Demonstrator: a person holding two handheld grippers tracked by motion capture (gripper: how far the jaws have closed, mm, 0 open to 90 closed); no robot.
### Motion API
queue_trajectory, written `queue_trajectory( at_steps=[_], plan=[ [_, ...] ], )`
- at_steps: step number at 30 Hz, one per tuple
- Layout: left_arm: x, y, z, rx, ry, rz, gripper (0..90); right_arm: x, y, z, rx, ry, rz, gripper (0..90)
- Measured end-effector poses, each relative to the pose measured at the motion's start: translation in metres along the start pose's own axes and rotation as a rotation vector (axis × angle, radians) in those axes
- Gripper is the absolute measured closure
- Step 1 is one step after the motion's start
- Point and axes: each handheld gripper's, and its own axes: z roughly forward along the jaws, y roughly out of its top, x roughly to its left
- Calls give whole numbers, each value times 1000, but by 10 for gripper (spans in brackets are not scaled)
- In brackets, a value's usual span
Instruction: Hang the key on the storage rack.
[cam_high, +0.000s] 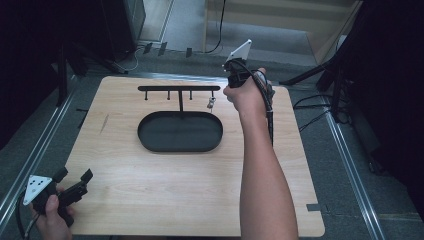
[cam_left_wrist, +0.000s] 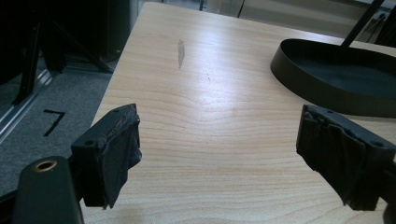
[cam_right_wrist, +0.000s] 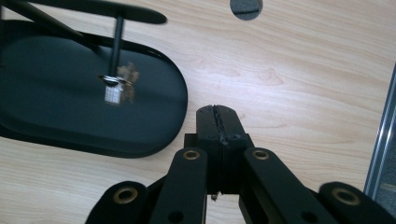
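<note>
Space lies bare between tray (cam_high: 150, 142) rim and table (cam_high: 115, 200) edge; left claw (cam_left_wrist: 219, 154) spread, right claw (cam_right_wrist: 218, 122) pressed together.

light wood table (cam_high: 150, 185), grey carpet floor (cam_high: 345, 200), dark surroundings

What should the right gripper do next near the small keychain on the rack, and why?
Probably open the jaws first. The right gripper is shut with nothing between its pads, and the keychain hangs from a peg of the black rack above the oval tray, apart from it. Open jaws could then approach the keychain.
</note>
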Motion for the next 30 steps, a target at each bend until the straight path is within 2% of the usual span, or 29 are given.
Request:
queue_trajectory(
  at_steps=[6, 12, 18, 20, 23, 26, 28, 30],
  plan=[
    [0, 0, 0, 1, 0, 4, 139, -8, -9, 8, 10, 6, -6, 863],
    [0, 0, 0, 2, 0, 4, 139, -15, -19, 15, -4, -7, -13, 733],
    [-1, 0, 0, 1, 1, 3, 139, -23, -29, 24, 2, 23, -4, 645],
    [0, 0, 0, 1, 1, 4, 139, -26, -33, 27, 4, 48, -5, 594],
    [0, 0, 0, 2, 0, 2, 139, -28, -39, 31, 2, 53, -7, 515],
    [0, 0, 0, 2, 1, 3, 139, -31, -47, 37, -10, 68, -49, 461],
    [0, 0, 0, 4, 1, 3, 139, -34, -52, 40, -3, 86, -57, 381],
    [0, 0, 0, 3, 0, 0, 139, -38, -56, 43, 11, 71, -54, 323]
  ],
)
